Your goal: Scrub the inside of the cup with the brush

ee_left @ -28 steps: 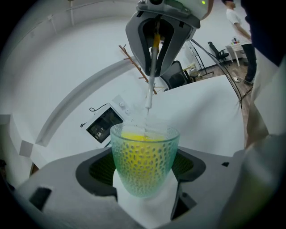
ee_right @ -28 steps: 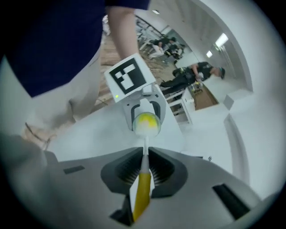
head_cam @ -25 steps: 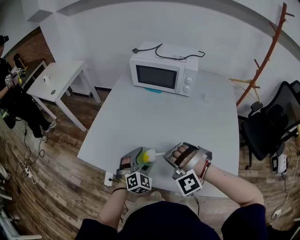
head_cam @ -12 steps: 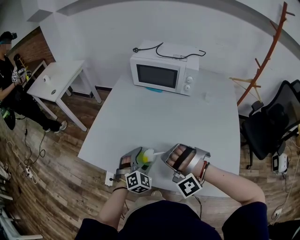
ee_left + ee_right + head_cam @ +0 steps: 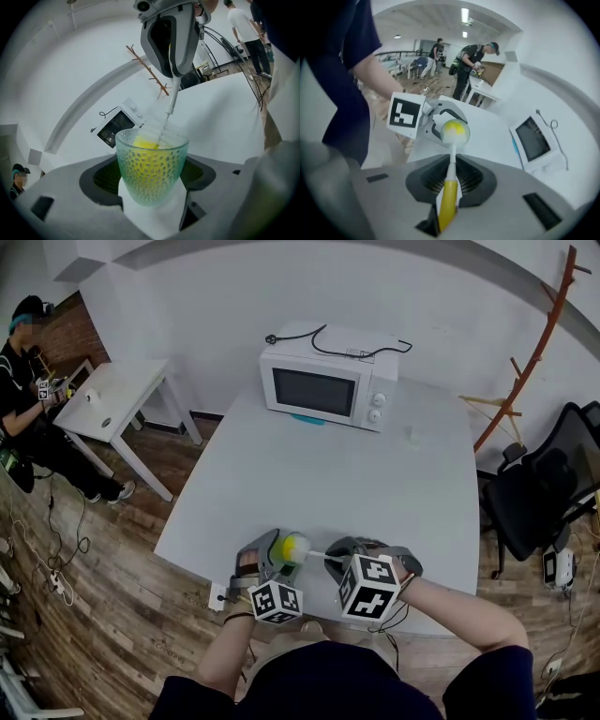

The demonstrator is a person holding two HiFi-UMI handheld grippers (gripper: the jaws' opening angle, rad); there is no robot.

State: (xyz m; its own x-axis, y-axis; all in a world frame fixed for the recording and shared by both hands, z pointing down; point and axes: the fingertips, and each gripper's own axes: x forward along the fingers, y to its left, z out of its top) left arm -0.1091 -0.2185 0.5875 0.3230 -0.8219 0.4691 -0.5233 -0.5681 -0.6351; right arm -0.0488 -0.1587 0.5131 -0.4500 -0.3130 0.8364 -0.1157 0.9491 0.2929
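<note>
A dimpled green glass cup sits between the jaws of my left gripper, which is shut on it. In the head view the cup hangs over the near edge of the table. My right gripper is shut on the yellow handle of a brush. The brush's white stem runs into the cup's mouth, and its yellow head sits inside the cup. In the right gripper view the cup covers the brush head. The right gripper is just right of the cup.
A white microwave with a black cord on top stands at the far side of the grey table. A small white table and a person are far left. A black chair and a wooden rack are to the right.
My right gripper has rolled, so its marker cube now faces up and covers the hand. The cup and left gripper stay put. The person at far left has shifted.
</note>
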